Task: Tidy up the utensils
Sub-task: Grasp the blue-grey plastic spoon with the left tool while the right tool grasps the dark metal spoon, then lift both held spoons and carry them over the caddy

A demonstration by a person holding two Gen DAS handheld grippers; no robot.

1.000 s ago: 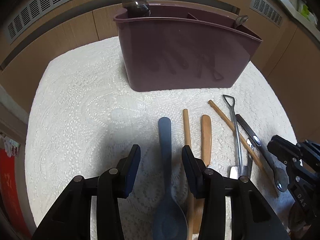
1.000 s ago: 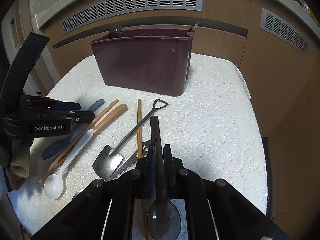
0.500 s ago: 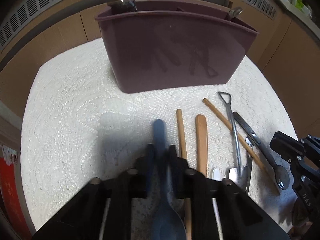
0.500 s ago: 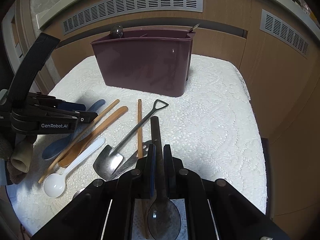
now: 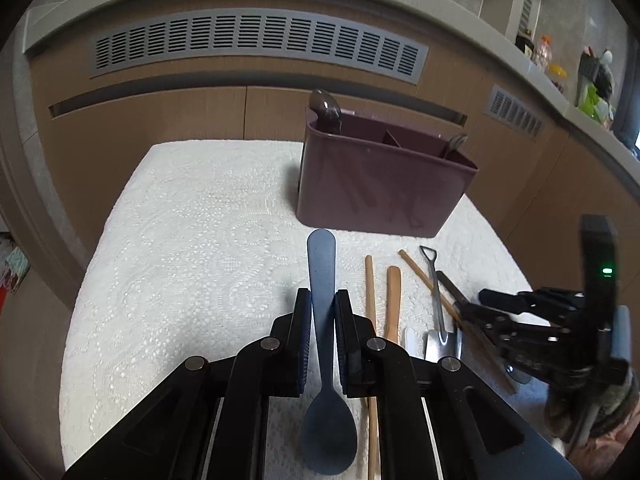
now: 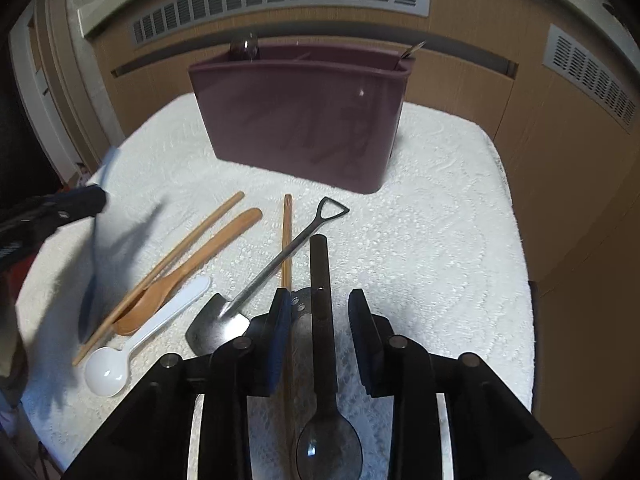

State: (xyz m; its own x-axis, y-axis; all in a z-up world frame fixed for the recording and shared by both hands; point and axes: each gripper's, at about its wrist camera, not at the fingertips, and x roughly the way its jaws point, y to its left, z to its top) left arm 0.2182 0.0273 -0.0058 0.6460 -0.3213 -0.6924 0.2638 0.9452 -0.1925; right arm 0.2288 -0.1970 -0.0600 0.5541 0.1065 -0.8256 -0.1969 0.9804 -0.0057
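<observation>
Look at the dark red bin (image 5: pixel 384 184) standing on the white lacy cloth (image 5: pixel 192 240). It has walls inside that split it into parts. A dark spoon (image 5: pixel 326 110) sticks up at its left end, and a shiny handle (image 5: pixel 456 144) pokes out at its right end. You cannot tell from here what else sits in it.

Your left gripper (image 5: pixel 322 304) is squeezed tight on the blue spoon (image 5: pixel 324 360). Its handle points toward the bin and its bowl hangs back near the camera.

Just to the right, two wooden sticks (image 5: pixel 370 300), a wooden spoon (image 5: pixel 394 296), a white spoon (image 6: pixel 140 340) and a little metal shovel spoon (image 6: pixel 260 280) lie on the cloth.

Your right gripper (image 6: pixel 320 312) is spread wide. The black spoon (image 6: pixel 322 320) lies between its fingers, touching neither pad. Its handle points at the bin.
</observation>
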